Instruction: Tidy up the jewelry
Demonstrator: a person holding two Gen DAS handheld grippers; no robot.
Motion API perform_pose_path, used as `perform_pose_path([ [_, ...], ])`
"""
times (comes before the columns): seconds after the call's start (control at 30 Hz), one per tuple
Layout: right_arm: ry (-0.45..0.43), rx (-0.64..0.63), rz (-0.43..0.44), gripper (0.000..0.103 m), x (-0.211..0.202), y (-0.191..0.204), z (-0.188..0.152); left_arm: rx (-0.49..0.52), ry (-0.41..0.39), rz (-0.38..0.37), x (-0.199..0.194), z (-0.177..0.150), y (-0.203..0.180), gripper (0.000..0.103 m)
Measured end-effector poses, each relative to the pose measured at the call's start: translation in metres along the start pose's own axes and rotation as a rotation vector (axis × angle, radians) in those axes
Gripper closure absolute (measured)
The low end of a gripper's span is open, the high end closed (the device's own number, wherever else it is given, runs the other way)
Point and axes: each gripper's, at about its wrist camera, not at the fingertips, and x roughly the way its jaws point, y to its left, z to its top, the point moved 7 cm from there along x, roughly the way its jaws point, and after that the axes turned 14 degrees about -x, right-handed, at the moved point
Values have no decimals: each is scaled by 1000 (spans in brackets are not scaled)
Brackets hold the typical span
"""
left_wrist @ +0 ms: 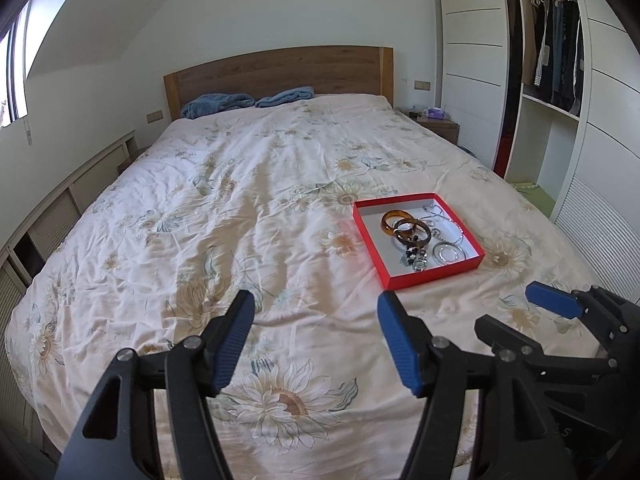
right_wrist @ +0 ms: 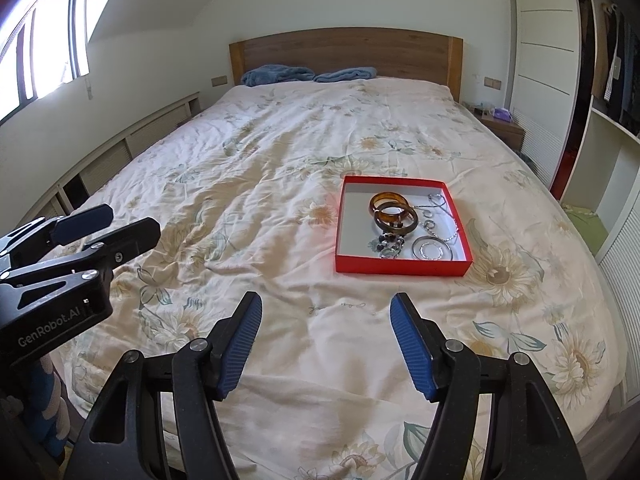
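Observation:
A red shallow box (left_wrist: 434, 274) (right_wrist: 400, 269) with a white inside lies on the bed's right half. It holds two amber bangles (left_wrist: 405, 225) (right_wrist: 394, 210), silver hoops (left_wrist: 448, 254) (right_wrist: 432, 250), silver chains (right_wrist: 442, 204) and a dark beaded piece (right_wrist: 388, 242). My left gripper (left_wrist: 316, 312) is open and empty, hovering over the bedspread near the foot of the bed, left of the box. My right gripper (right_wrist: 326, 312) is open and empty, just in front of the box. Each gripper shows in the other's view, the right one (left_wrist: 560, 308) and the left one (right_wrist: 92, 220).
The bed has a cream sunflower bedspread (left_wrist: 260, 208) and a wooden headboard (right_wrist: 344, 52) with blue blankets (right_wrist: 308, 74) against it. A nightstand (right_wrist: 500, 124) and a white wardrobe (left_wrist: 540, 80) with hanging clothes stand at right. Low cabinets (right_wrist: 120, 152) run along the left wall.

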Motion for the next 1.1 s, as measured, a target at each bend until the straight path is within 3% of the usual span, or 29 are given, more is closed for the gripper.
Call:
perform_pose_path([
  [0.9, 6, -19, -39, 30, 4, -4, -4, -1, 8, 26, 9, -4, 6, 40],
  [1.1, 15, -23, -79, 24, 3, -11, -4, -8, 14, 25, 13, -7, 8, 40],
])
